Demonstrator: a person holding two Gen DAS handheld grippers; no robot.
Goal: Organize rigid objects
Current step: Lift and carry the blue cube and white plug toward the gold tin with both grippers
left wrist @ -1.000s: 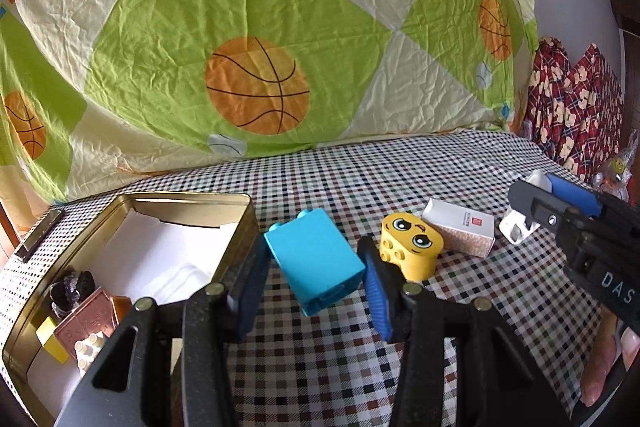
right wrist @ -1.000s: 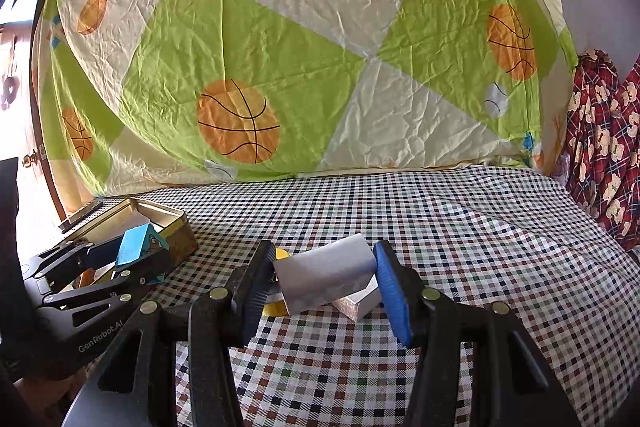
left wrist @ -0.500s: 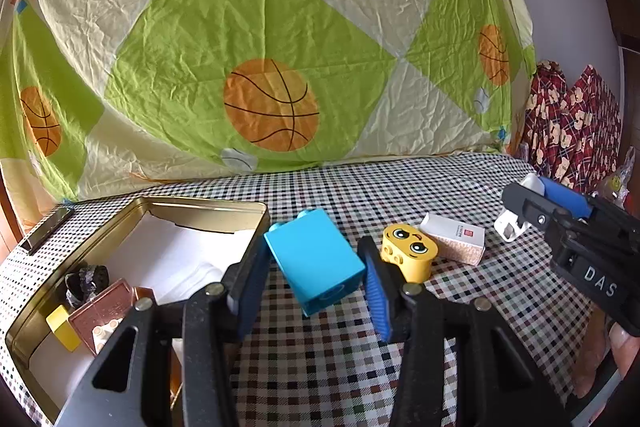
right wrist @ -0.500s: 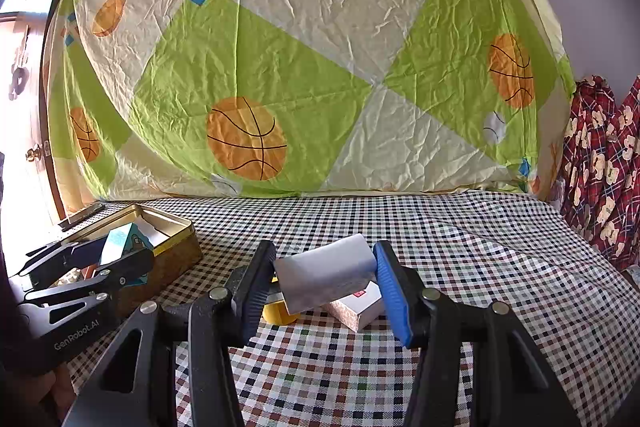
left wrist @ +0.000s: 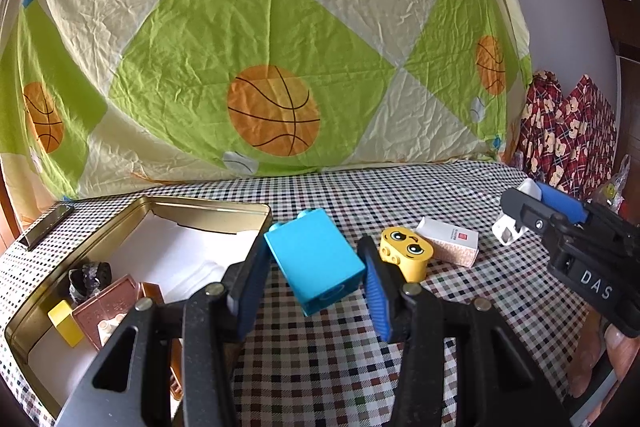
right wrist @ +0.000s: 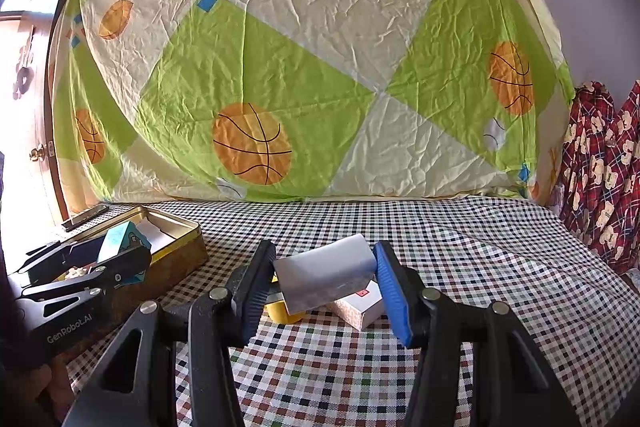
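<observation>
My left gripper (left wrist: pixel 314 267) is shut on a blue toy brick (left wrist: pixel 316 261) and holds it above the checked tablecloth, just right of the open gold tin (left wrist: pixel 208 205). The tin holds a yellow block (left wrist: pixel 66 321), a copper-coloured box (left wrist: pixel 106 309) and a dark lump (left wrist: pixel 90 277). My right gripper (right wrist: pixel 326 277) is shut on a white box (right wrist: pixel 324 275), held above the cloth. A yellow face brick (left wrist: pixel 406 253) and a small white-and-pink carton (left wrist: pixel 450 239) lie on the cloth between the grippers. In the right wrist view the left gripper (right wrist: pixel 120 259) holds the blue brick over the tin (right wrist: pixel 176 247).
A wrinkled basketball-print sheet (left wrist: pixel 272 67) hangs behind the table. A red patterned cloth (left wrist: pixel 568 131) hangs at the right. A flat dark object (left wrist: pixel 46 227) lies at the table's far left edge. A door with a knob (right wrist: pixel 38 155) stands at the far left.
Both grippers have risen and tilted up a little while keeping their hold. The blue brick stays beside the tin; the white box stays over the yellow brick and carton.
</observation>
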